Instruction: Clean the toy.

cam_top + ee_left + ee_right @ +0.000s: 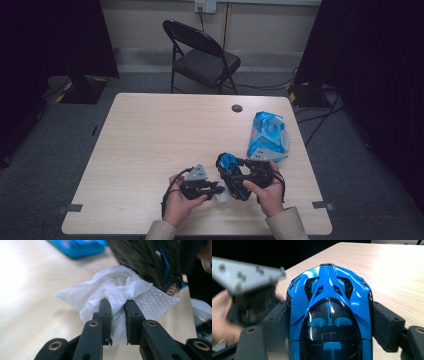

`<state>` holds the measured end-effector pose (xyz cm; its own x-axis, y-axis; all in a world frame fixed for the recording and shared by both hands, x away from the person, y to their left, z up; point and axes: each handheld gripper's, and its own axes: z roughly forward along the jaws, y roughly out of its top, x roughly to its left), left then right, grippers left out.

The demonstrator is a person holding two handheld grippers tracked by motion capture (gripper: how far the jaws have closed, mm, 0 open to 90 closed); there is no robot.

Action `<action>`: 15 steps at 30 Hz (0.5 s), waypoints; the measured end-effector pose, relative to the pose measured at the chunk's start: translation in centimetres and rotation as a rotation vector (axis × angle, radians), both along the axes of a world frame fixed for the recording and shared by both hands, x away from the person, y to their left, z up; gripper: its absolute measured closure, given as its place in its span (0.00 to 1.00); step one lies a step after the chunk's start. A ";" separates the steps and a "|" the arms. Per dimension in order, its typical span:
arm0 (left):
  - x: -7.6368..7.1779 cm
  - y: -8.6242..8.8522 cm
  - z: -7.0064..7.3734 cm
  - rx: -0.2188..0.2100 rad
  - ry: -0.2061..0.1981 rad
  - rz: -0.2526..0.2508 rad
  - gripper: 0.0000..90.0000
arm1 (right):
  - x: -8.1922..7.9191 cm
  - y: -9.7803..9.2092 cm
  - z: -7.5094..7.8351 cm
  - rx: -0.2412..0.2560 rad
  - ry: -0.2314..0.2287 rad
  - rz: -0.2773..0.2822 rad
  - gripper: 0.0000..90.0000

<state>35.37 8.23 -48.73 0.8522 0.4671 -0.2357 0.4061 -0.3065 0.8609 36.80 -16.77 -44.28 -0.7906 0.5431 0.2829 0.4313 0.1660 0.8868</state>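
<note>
toy car (329,315): rear cut off at bottom edge | blue packet (77,247): blurred, cropped at top

Both hands hold tongs low and close together, left tongs (218,189) and right tongs (231,176) each clamped.

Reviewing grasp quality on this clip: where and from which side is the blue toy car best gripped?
Across its flanks from behind, as the right gripper holds it now: the toy car has long, roughly parallel sides that seat against the jaws, and the nose stays free for the white wipe in the left gripper.
</note>
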 end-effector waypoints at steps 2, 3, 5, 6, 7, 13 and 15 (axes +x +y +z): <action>0.5 1.5 0.9 -0.001 -0.017 0.037 0.87 | 0.0 -0.1 0.0 0.003 0.001 0.004 0.28; 0.7 2.0 1.2 -0.004 -0.023 0.051 0.87 | 0.0 -0.1 0.0 0.008 0.000 0.002 0.28; 1.2 2.9 2.1 -0.012 -0.037 0.073 0.87 | -0.1 0.1 0.1 0.005 0.001 0.009 0.28; 1.4 3.1 2.5 -0.022 -0.046 0.082 0.87 | -0.1 0.1 0.1 0.004 0.000 0.010 0.28; 1.6 3.2 2.9 -0.022 -0.057 0.084 0.87 | -0.2 0.3 0.1 0.001 -0.002 0.019 0.28; 2.1 2.8 4.3 -0.075 -0.083 0.080 0.87 | -0.4 0.8 -0.2 -0.003 -0.002 0.040 0.28; 2.2 2.2 4.3 -0.066 -0.086 0.070 0.87 | -0.4 0.9 -0.2 0.003 -0.002 0.049 0.28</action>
